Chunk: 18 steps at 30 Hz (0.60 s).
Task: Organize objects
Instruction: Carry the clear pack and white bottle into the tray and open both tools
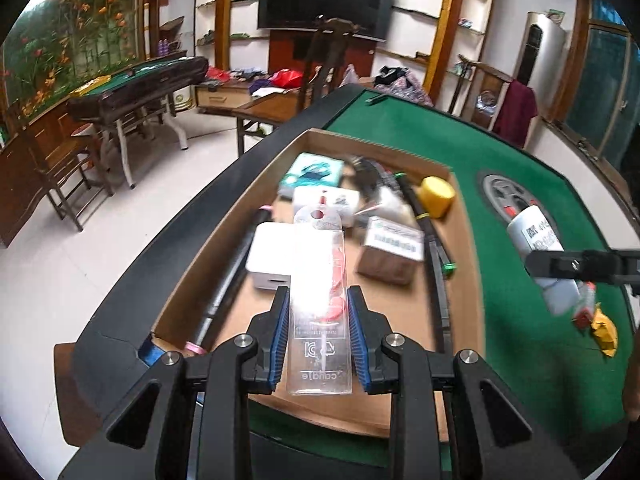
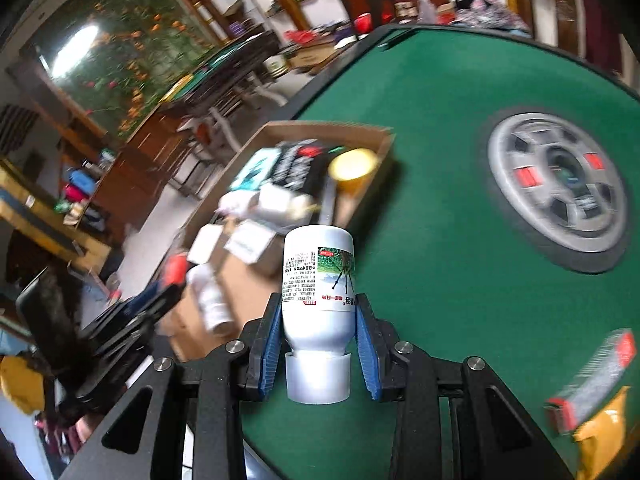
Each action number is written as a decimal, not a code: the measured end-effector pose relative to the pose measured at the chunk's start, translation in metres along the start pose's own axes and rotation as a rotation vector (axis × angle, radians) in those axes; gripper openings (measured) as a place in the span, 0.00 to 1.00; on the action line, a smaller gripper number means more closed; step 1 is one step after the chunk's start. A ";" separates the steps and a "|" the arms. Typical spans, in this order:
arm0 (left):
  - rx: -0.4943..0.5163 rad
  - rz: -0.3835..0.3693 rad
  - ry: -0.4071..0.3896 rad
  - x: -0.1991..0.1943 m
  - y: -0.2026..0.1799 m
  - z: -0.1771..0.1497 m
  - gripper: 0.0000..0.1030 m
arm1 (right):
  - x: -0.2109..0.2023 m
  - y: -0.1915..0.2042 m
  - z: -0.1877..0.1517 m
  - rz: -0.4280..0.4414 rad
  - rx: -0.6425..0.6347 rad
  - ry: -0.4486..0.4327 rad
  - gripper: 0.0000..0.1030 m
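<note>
My left gripper (image 1: 319,304) is shut on a clear plastic blister pack (image 1: 320,320) with a red item inside, held above the near end of a cardboard box (image 1: 466,264). The box holds a white box (image 1: 270,256), a brown box (image 1: 390,252), a yellow cap (image 1: 436,196), a teal packet (image 1: 314,170) and black rods. My right gripper (image 2: 318,312) is shut on a white bottle (image 2: 318,280) with a printed label, cap toward me, held over the green felt right of the box (image 2: 376,148). The bottle also shows in the left wrist view (image 1: 536,236).
The green mahjong table (image 1: 520,340) has a black rim and a round centre hub (image 2: 560,188). A small red-and-grey box (image 2: 596,376) and a yellow packet (image 2: 600,440) lie on the felt at the right. Chairs and another table stand across the floor to the left.
</note>
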<state>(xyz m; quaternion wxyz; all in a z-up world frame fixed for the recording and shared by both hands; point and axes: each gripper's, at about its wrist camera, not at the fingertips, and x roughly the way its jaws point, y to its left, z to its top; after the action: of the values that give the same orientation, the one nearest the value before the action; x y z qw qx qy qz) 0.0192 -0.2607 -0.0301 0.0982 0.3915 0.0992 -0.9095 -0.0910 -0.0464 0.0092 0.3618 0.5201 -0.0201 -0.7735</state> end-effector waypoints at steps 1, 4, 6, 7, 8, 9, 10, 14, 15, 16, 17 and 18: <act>0.002 0.007 0.007 0.004 0.003 0.000 0.26 | 0.007 0.011 0.000 0.011 -0.011 0.012 0.37; 0.007 0.032 0.010 0.013 0.009 -0.001 0.26 | 0.027 0.035 -0.001 0.034 -0.033 0.045 0.37; 0.015 0.052 0.005 0.016 0.012 0.000 0.26 | 0.043 0.049 -0.003 0.015 -0.061 0.062 0.37; 0.017 0.058 0.003 0.018 0.013 0.001 0.26 | 0.049 0.054 -0.003 -0.002 -0.078 0.067 0.37; 0.018 0.059 0.005 0.019 0.016 0.001 0.26 | 0.054 0.058 -0.004 -0.015 -0.089 0.070 0.37; 0.016 0.058 0.009 0.021 0.017 0.000 0.26 | 0.061 0.064 -0.005 -0.034 -0.105 0.074 0.37; 0.011 0.056 0.013 0.024 0.021 0.000 0.26 | 0.068 0.070 -0.006 -0.050 -0.118 0.078 0.37; -0.001 0.053 0.016 0.030 0.030 0.000 0.26 | 0.087 0.083 -0.009 -0.075 -0.142 0.100 0.37; -0.003 0.051 0.014 0.030 0.032 0.000 0.26 | 0.090 0.086 -0.008 -0.084 -0.148 0.102 0.37; -0.005 0.050 0.013 0.031 0.033 0.000 0.26 | 0.093 0.089 -0.007 -0.098 -0.156 0.102 0.37; -0.007 0.048 0.012 0.032 0.035 0.000 0.27 | 0.096 0.091 -0.007 -0.108 -0.161 0.102 0.37; -0.010 0.047 0.013 0.034 0.035 0.001 0.27 | 0.098 0.091 -0.007 -0.118 -0.167 0.103 0.37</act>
<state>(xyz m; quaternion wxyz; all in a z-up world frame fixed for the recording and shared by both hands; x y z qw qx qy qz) 0.0047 -0.2976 -0.0577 0.1208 0.3993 0.0950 -0.9039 -0.0558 -0.1680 -0.0347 0.3585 0.5272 0.0936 -0.7647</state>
